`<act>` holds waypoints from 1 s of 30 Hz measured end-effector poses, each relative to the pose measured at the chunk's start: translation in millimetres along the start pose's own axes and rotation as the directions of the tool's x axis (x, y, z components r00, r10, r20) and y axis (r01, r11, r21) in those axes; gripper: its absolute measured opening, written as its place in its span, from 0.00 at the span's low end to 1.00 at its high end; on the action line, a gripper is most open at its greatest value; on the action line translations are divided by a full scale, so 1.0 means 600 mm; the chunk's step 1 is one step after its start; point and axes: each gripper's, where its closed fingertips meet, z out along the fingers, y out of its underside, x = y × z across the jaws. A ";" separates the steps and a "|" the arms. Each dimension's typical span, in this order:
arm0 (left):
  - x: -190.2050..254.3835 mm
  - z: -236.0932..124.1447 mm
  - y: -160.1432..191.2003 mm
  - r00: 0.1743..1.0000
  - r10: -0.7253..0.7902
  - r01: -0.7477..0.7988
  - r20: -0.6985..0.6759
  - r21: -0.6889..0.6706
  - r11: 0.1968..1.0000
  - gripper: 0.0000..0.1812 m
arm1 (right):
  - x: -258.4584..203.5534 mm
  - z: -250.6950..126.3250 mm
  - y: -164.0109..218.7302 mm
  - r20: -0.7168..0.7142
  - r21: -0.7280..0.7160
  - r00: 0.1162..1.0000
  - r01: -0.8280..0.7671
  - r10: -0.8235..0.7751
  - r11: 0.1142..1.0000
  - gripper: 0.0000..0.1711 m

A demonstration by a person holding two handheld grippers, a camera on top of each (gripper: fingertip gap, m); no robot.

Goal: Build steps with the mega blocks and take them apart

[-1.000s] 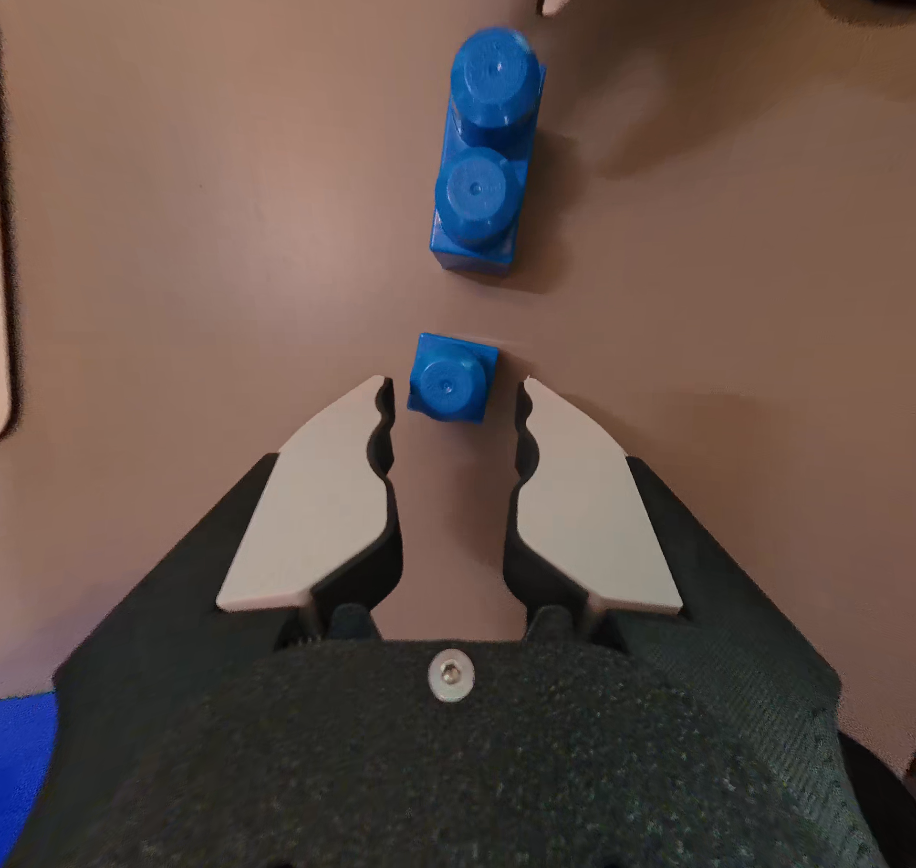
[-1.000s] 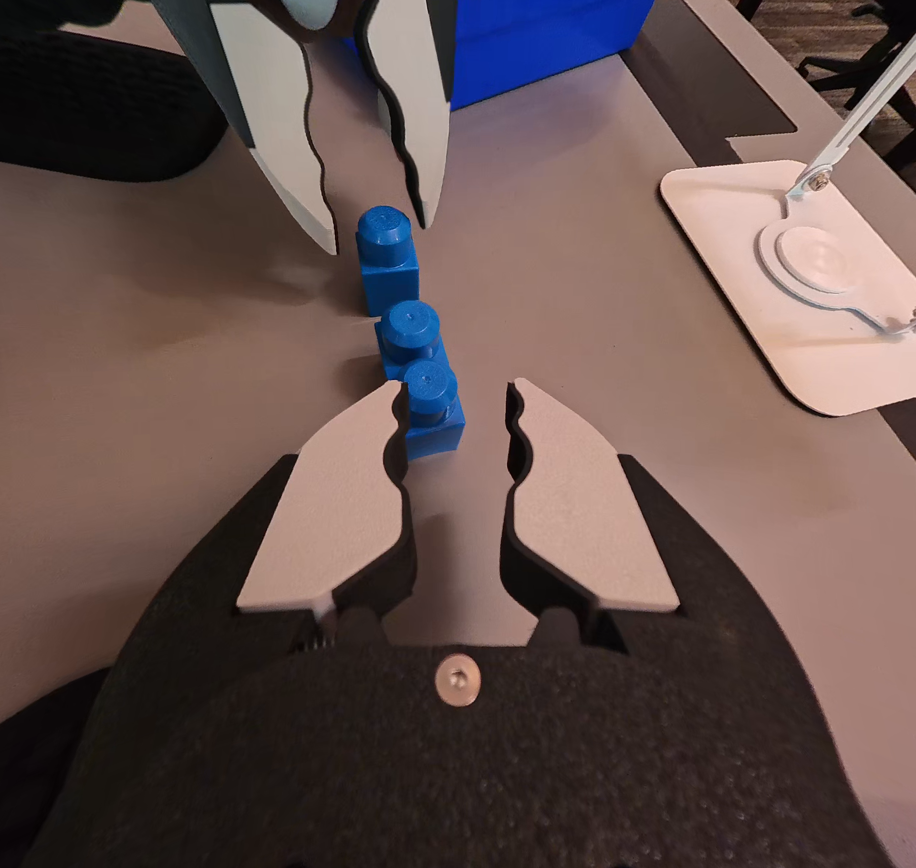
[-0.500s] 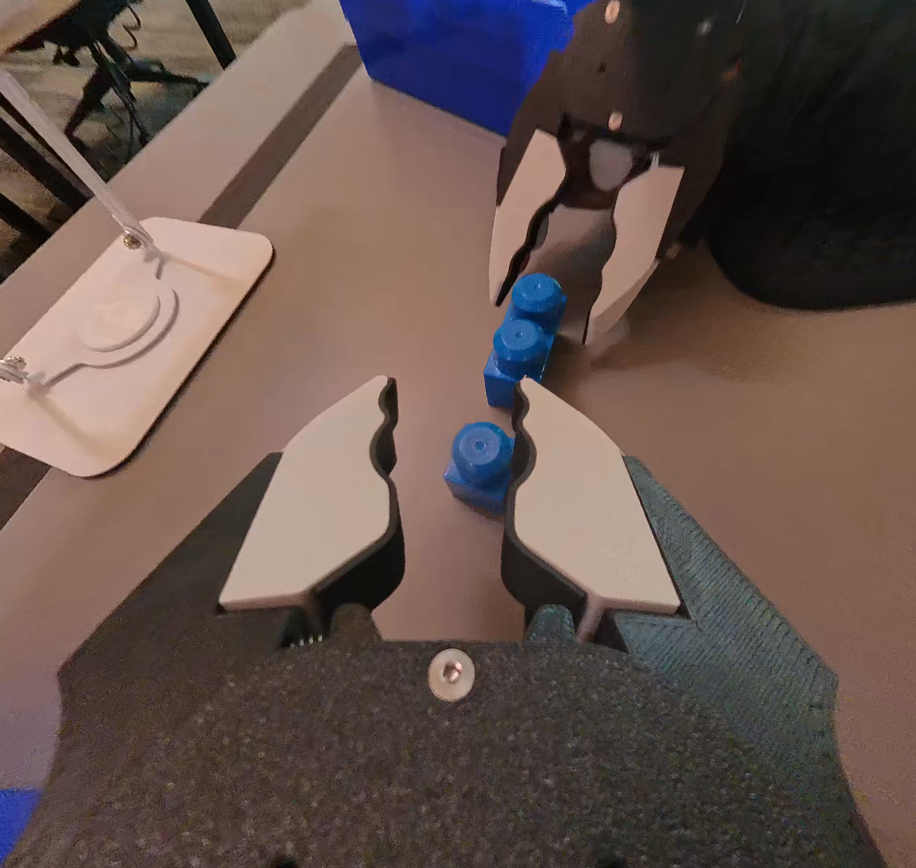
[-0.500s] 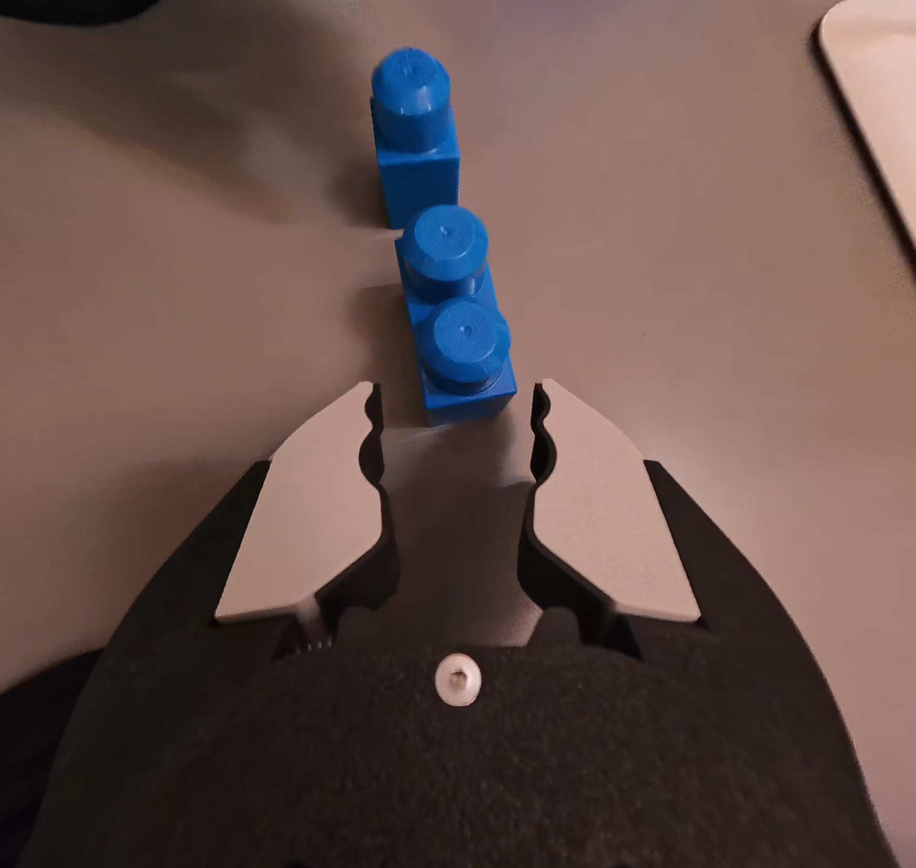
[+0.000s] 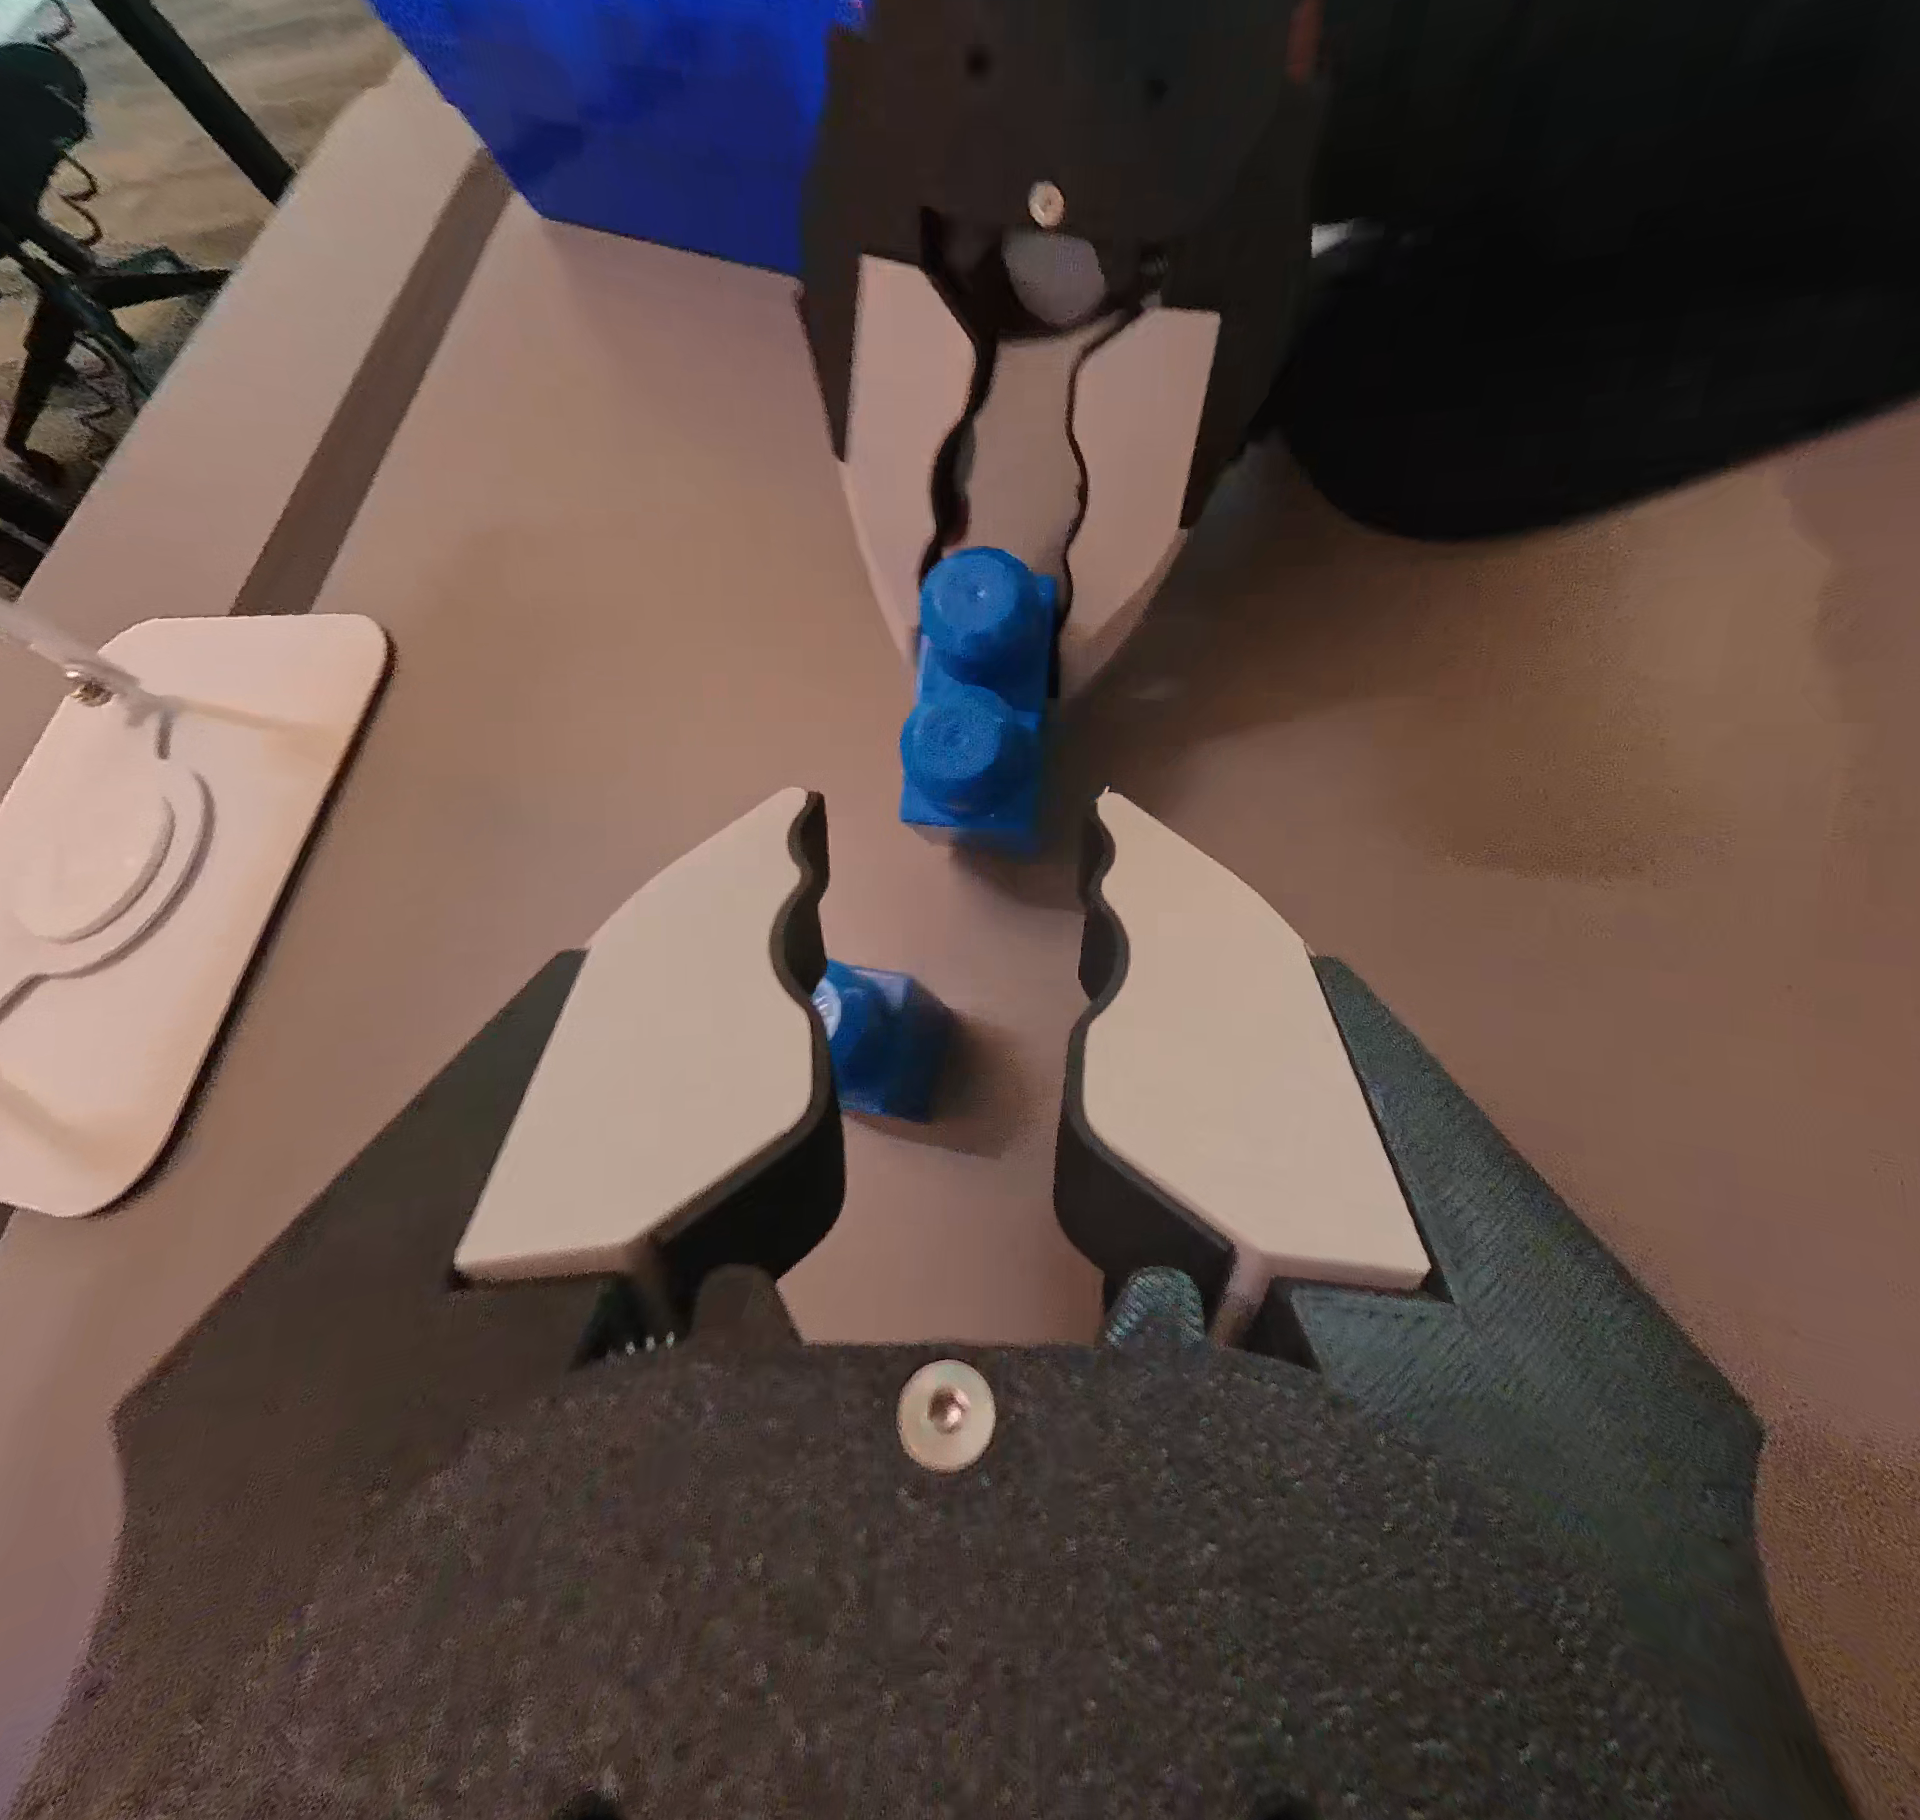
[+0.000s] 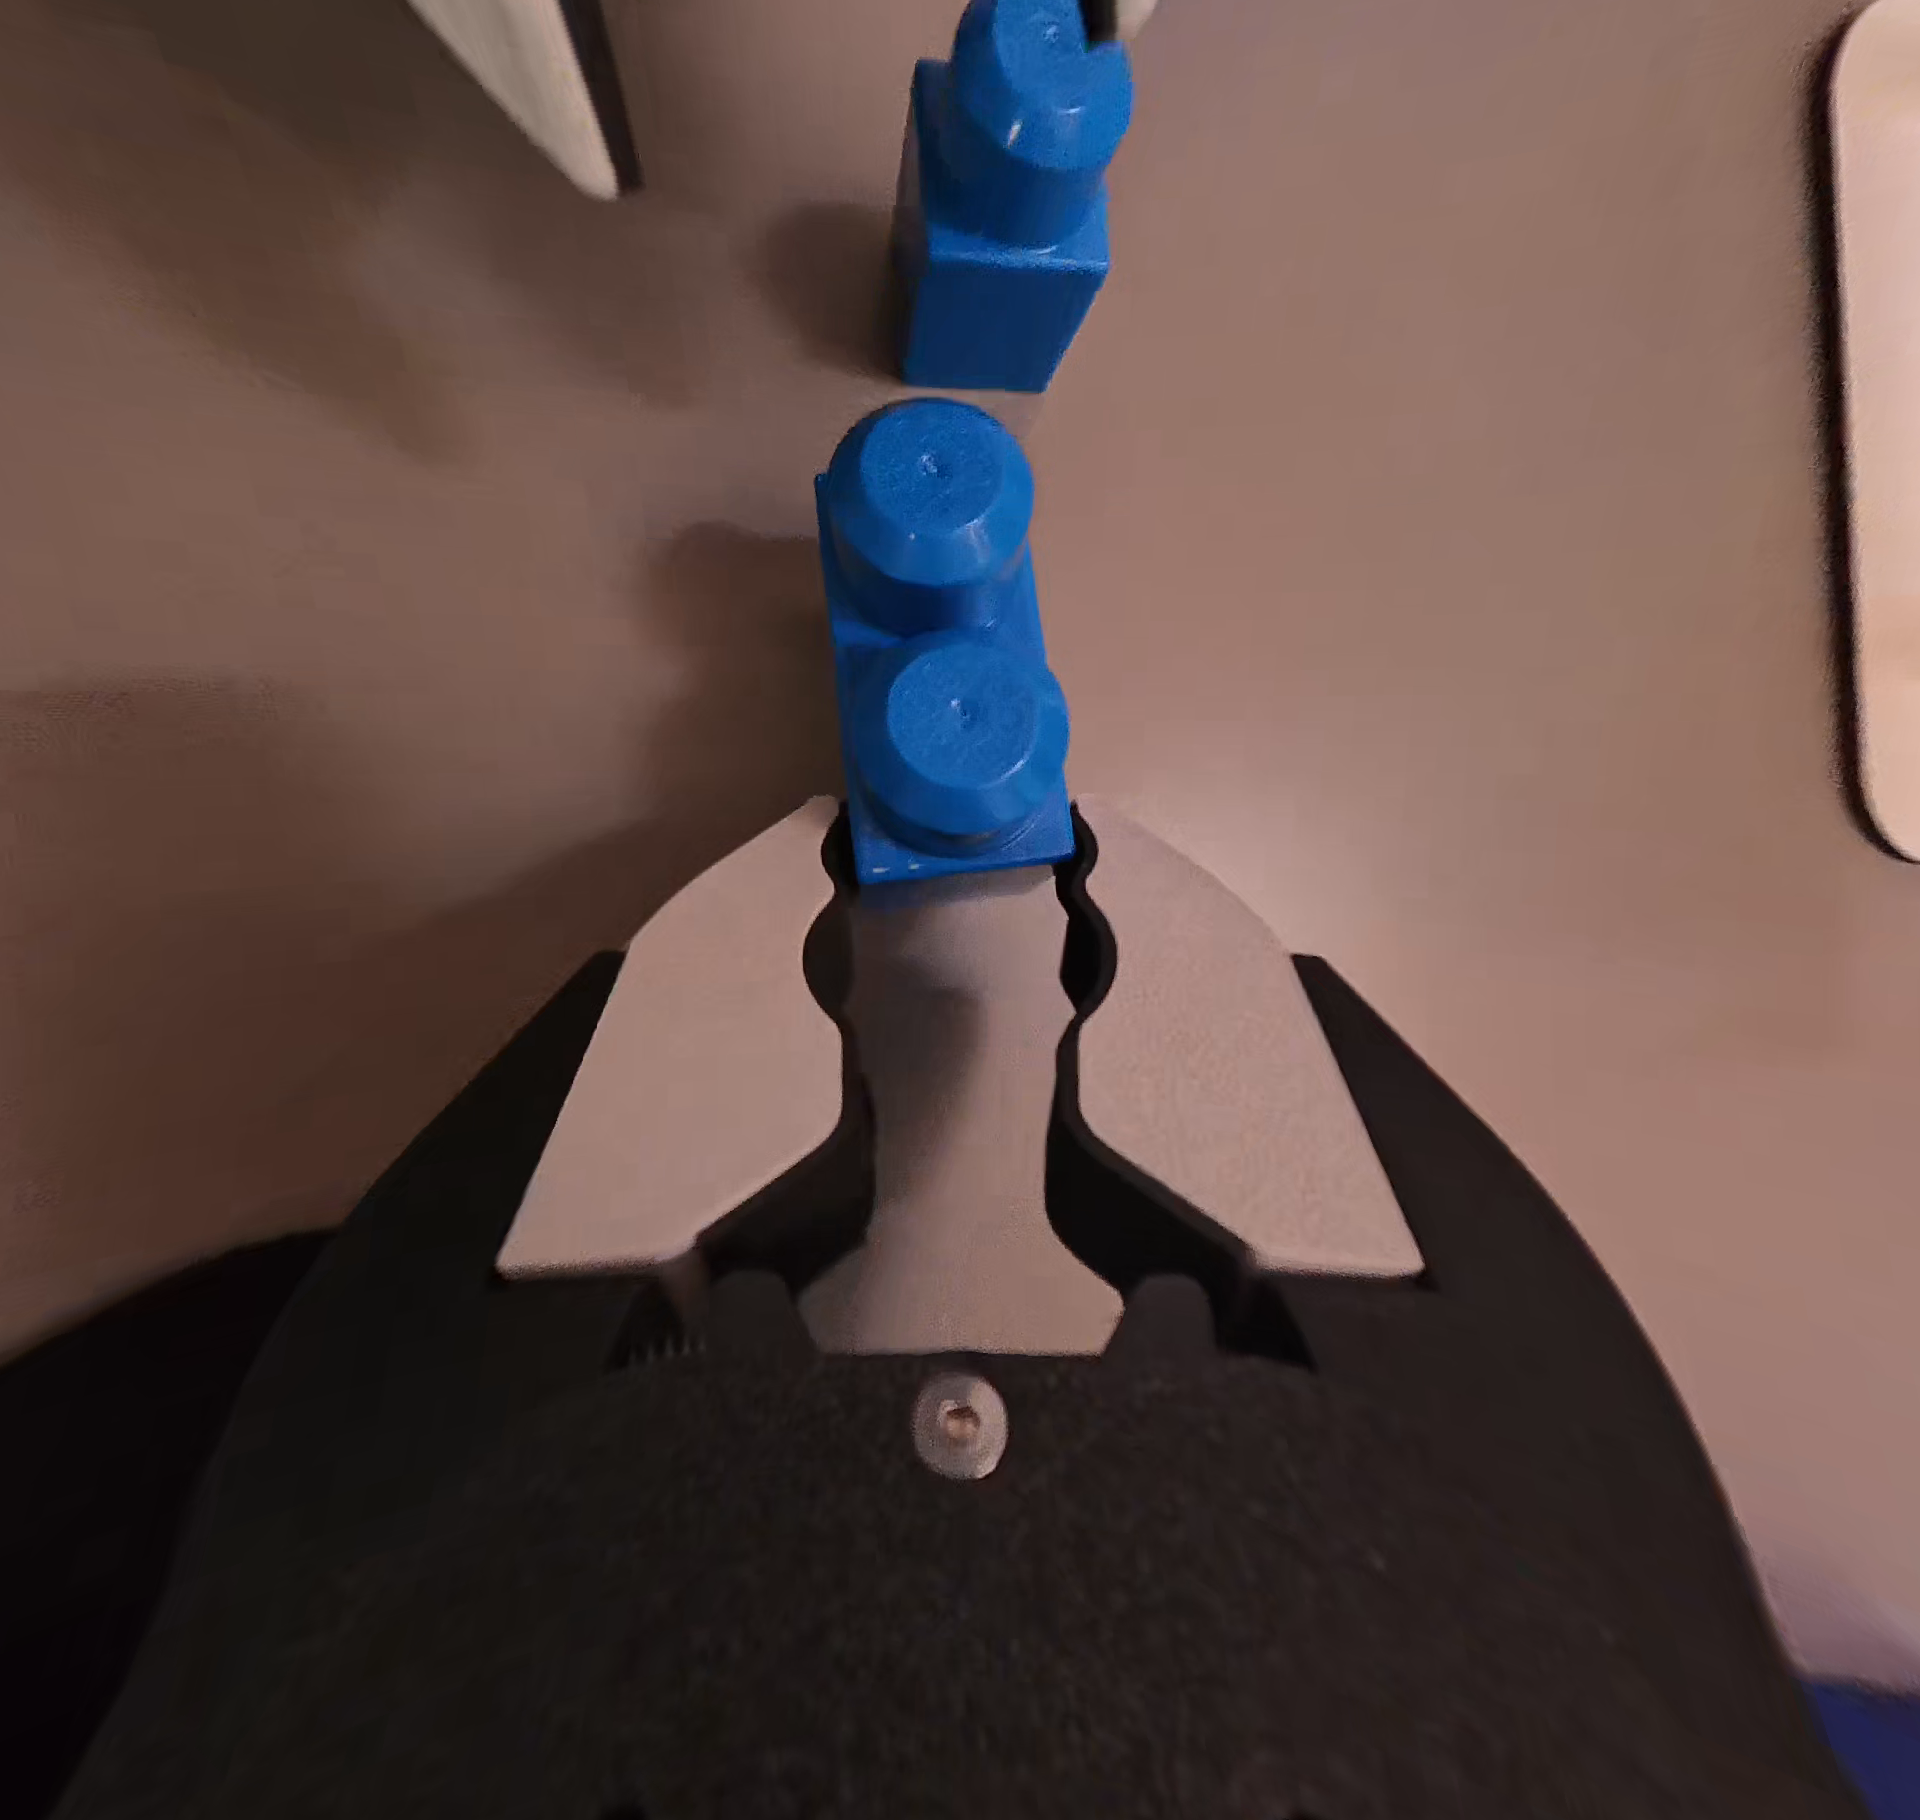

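A blue two-stud block [image 6: 940,648] stands on the brown table [image 6: 1455,627]. My right gripper [image 6: 956,835] has its fingertips pressed on both sides of the block's near end. A blue one-stud block [image 6: 997,243] stands just beyond it, tilted. In the left wrist view the one-stud block [image 5: 878,1043] leans against the inner edge of my left gripper's left finger. My left gripper [image 5: 956,814] is open around it and points at the two-stud block [image 5: 977,721]. The right gripper [image 5: 997,627] shows opposite, and the left gripper's tips [image 6: 862,97] show in the right wrist view.
A blue bin [image 5: 644,129] holding red and orange blocks stands at the table's far side. A white lamp base plate [image 5: 156,887] lies to the left, and also shows in the right wrist view [image 6: 1881,420]. A dark-clothed person [image 5: 1610,264] is behind the right gripper. One gripper's finger ends stand about 9 cm off the other's.
My right gripper has moved forward and closed on the two-stud block's near end. My left gripper has moved forward around the one-stud block, which now tilts against its left finger.
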 end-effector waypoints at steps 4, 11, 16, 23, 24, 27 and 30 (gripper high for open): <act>0.027 0.025 0.014 0.994 0.104 -0.100 0.018 -0.139 0.985 0.27 | -0.015 -0.016 -0.014 -0.064 -0.115 0.993 0.096 -0.104 0.989 0.21; 0.044 0.045 0.019 0.981 0.190 -0.177 0.046 -0.204 0.963 0.23 | -0.045 -0.043 -0.065 -0.041 -0.007 0.990 0.137 -0.137 0.991 0.21; 0.039 0.029 -0.013 0.996 0.085 -0.084 0.012 -0.035 0.996 0.21 | -0.037 -0.075 -0.097 -0.038 0.212 0.993 0.115 -0.109 0.971 0.21; 0.021 -0.042 -0.112 0.989 -0.115 0.145 -0.097 0.408 0.901 0.21 | -0.018 -0.183 -0.179 0.058 0.731 0.998 -0.045 0.003 0.681 0.25; 0.018 -0.052 -0.122 0.985 -0.135 0.171 -0.111 0.453 0.875 0.21 | -0.017 -0.194 -0.189 0.072 0.775 0.997 -0.063 0.011 0.629 0.26; 0.016 -0.075 -0.145 0.972 -0.168 0.232 -0.164 0.566 0.791 0.20 | -0.017 -0.213 -0.214 0.116 0.860 0.993 -0.118 0.035 0.496 0.27; 0.019 -0.083 -0.155 0.971 -0.160 0.235 -0.175 0.622 0.747 0.21 | -0.020 -0.221 -0.236 0.180 0.902 0.982 -0.189 0.059 0.388 0.27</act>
